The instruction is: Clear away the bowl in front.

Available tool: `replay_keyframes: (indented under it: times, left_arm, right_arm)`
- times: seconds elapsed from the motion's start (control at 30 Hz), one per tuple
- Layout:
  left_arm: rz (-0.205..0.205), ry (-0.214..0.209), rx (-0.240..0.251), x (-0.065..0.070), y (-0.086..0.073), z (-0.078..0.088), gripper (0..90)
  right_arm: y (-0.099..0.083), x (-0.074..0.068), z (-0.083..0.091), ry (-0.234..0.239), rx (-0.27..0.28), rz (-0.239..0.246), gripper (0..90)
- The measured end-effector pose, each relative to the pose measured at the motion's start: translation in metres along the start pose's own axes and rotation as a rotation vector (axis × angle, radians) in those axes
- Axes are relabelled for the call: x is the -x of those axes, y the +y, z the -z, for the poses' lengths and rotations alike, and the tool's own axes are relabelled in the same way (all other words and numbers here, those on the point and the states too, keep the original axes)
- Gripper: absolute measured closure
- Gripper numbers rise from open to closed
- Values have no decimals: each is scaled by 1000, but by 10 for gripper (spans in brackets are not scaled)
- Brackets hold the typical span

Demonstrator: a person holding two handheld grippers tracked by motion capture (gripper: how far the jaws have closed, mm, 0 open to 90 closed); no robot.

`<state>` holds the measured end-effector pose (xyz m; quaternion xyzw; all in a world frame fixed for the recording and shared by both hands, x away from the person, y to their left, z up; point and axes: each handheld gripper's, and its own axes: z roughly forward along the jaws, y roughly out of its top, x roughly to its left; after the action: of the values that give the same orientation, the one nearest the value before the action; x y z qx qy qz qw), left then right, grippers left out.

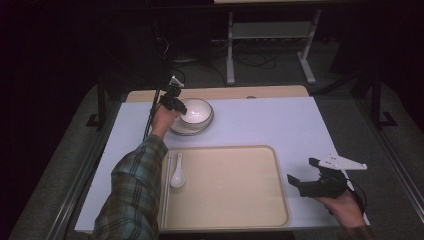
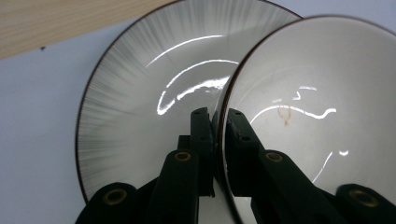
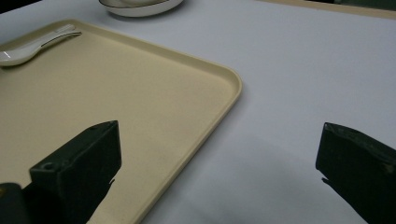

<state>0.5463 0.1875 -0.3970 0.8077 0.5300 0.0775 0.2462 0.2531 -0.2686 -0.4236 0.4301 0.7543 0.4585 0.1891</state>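
We have the left gripper [image 2: 215,123] clamped on the near rim of the bowl [image 2: 317,107], which sits on the plate [image 2: 135,107] just beyond the tray [image 1: 225,200]. The tray lies toward us from the bowl, and the right gripper [image 1: 304,177] waits open, well apart at the tray's right edge.

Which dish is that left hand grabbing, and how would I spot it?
Start at the beige tray, then look past its far left corner. There a shallow plate carries a glossy white bowl. The bowl is the deeper one, its rim pinched by the left tool.
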Motion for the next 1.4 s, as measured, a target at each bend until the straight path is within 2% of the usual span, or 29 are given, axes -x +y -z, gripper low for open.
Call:
replay_keyframes:
  times: [0.13,0.23,0.4,0.43,0.47,0.53,0.57,0.77,0.87,1.03,1.13,1.4]
  left_arm:
    - [7,7,0,-1,0,1,832]
    - [21,-15,14,-4,-1,3,833]
    - [13,-21,31,-3,0,9,829]
    - [10,-38,37,-3,0,13,829]
    - [10,-38,37,-3,0,13,829]
    - [10,-76,61,-2,0,22,829]
    - [10,-76,61,-2,0,22,829]
    - [-34,-123,65,4,-1,44,829]
    - [-86,-134,49,11,-6,55,828]
    - [-105,-166,55,15,-16,62,828]
    - [-136,-186,51,21,-28,67,827]
    - [-173,-217,32,32,-50,70,827]
  right_arm:
    - [0,0,0,0,0,0,0]
    - [0,0,0,-1,0,1,0]
    - [0,0,0,-1,1,0,0]
    - [0,0,0,-1,1,0,0]
    - [0,0,0,-1,0,1,0]
    - [0,0,0,0,1,0,0]
    - [0,0,0,0,1,0,0]
    - [0,-1,0,-1,0,4,0]
    - [0,-1,0,-1,0,3,0]
    - [0,-2,0,1,1,3,0]
    - [1,-2,0,2,0,4,0]
    - [1,-3,0,2,-1,5,0]
